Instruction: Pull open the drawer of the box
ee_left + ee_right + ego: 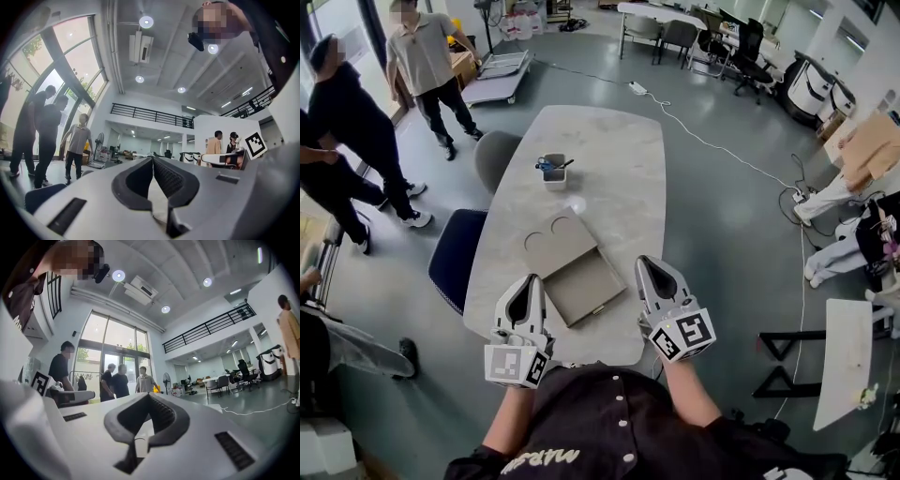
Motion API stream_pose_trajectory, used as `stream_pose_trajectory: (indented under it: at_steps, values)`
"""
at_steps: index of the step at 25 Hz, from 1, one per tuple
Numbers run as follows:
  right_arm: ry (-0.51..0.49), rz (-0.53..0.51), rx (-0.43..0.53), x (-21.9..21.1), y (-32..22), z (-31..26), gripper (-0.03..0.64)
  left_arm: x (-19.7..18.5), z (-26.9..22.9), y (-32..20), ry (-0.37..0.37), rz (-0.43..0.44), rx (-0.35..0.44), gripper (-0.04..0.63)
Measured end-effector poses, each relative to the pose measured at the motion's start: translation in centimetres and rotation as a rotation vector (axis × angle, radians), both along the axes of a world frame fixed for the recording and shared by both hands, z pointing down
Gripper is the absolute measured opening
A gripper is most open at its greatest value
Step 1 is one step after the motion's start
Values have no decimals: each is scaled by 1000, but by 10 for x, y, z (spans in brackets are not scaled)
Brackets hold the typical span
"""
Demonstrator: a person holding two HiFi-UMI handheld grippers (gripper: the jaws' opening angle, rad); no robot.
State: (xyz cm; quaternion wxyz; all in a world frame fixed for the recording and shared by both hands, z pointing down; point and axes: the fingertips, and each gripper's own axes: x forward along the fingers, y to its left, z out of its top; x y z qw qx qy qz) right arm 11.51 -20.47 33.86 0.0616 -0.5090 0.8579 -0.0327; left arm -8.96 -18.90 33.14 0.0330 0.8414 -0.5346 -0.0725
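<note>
Seemingly the job is as good as done. At the left, the left gripper (528, 287) hovers over the near table edge, off everything. Its own view shows the jaws pressed together with nothing between them. Between the two tools, on the table (609, 159), lies the flat grey box (555, 240), and its drawer (584, 289) stands slid well out toward the person, small handle (598, 309) at the near end. At the right, the right gripper (652, 268) hangs likewise clenched and empty, just beside the drawer's corner, not touching. I judge nothing is left but perhaps a final tug.
</note>
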Motion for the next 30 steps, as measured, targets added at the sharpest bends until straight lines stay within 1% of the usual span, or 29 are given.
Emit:
stream_pose_trajectory:
  at_steps: [16,21,25,30]
  values:
    - [20,-25,2,-19,-2,0,-4,-7,7,2,-4,-8,-3,18]
    - [21,-34,2,-21,-2,3,-5,-8,-2,7,0,-6,62,18]
    - [18,-26,-7,-20,2,5,-3,-3,1,7,-6,1,40,18]
    - [21,-11,-4,-16,4,6,-5,0,4,8,-2,8,34,18]
